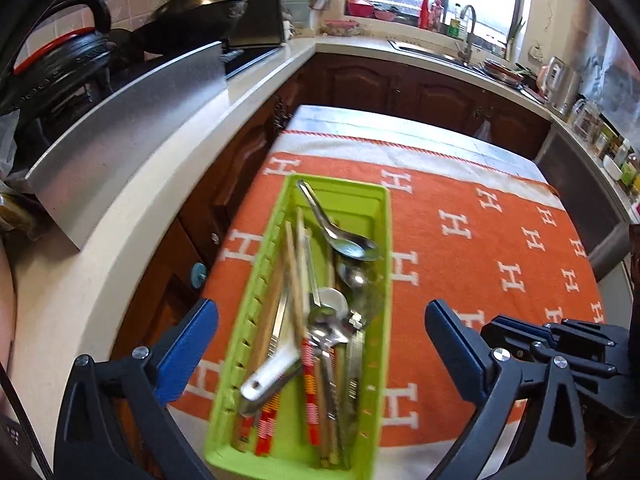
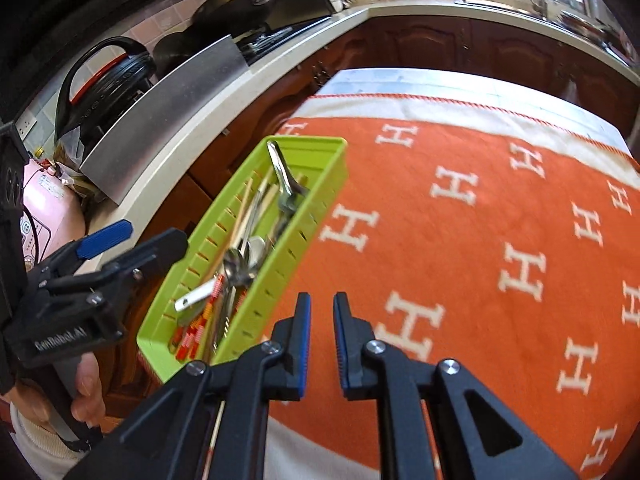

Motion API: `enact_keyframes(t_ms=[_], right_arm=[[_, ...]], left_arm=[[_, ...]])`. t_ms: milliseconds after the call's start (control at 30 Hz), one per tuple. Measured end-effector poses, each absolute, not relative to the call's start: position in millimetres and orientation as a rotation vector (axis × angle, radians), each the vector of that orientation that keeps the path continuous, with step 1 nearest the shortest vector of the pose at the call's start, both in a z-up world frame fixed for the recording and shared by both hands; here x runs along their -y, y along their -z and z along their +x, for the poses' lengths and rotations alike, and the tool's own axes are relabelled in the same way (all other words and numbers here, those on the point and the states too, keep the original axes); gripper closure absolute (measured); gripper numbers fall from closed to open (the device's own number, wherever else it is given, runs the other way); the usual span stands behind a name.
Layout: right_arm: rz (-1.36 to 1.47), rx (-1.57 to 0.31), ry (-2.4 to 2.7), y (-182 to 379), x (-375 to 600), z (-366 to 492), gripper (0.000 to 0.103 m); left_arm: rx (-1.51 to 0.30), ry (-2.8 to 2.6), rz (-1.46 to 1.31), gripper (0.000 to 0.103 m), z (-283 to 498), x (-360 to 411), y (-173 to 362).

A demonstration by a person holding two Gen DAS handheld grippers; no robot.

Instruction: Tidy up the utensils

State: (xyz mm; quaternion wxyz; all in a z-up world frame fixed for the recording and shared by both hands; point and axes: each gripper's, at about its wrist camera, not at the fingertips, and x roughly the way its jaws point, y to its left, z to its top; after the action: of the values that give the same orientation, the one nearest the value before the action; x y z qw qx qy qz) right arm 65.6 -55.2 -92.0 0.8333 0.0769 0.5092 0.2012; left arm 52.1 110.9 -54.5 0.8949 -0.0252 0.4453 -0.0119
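A lime green slotted tray point(image 1: 248, 336) lies on the orange cloth, full of metal spoons point(image 1: 352, 246), wooden chopsticks with red-striped ends point(image 1: 310, 404) and a white-handled utensil point(image 1: 266, 380). My left gripper point(image 1: 322, 336) is wide open above the tray's near half, its blue pads on either side of it. In the right wrist view the tray point(image 2: 280, 264) is at left and the left gripper point(image 2: 132, 240) beside it. My right gripper point(image 2: 322, 336) hovers over the cloth right of the tray, its jaws a narrow gap apart with nothing between them. A thin stick shows below its left finger point(image 2: 214, 436).
The table carries an orange cloth with white H letters point(image 1: 480, 264) point(image 2: 460, 240). A pale countertop point(image 1: 120, 248) runs along the left with a steel panel point(image 1: 132, 132), pots and a wok point(image 1: 196, 16). A sink point(image 1: 444, 50) and jars stand at the back right.
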Motion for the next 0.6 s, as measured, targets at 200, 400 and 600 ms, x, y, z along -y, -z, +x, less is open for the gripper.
enact_keyframes(t_ms=[200,400,600], right_arm=[[0.207,-1.08,-0.363,89.5,86.6,45.5,0.091],[0.226,-1.032,-0.286,68.8,117.5,30.7,0.081],[0.211,-0.988,-0.207,37.2,140.0,19.7,0.08]], left_arm=[[-0.965,0.094,-0.075,0.001,40.2,-81.0,52.8],[-0.985,0.14,-0.056,0.001,33.5,-48.4,39.3],[-0.927,0.173,-0.02,0.001,25.3,-16.7,12.0]])
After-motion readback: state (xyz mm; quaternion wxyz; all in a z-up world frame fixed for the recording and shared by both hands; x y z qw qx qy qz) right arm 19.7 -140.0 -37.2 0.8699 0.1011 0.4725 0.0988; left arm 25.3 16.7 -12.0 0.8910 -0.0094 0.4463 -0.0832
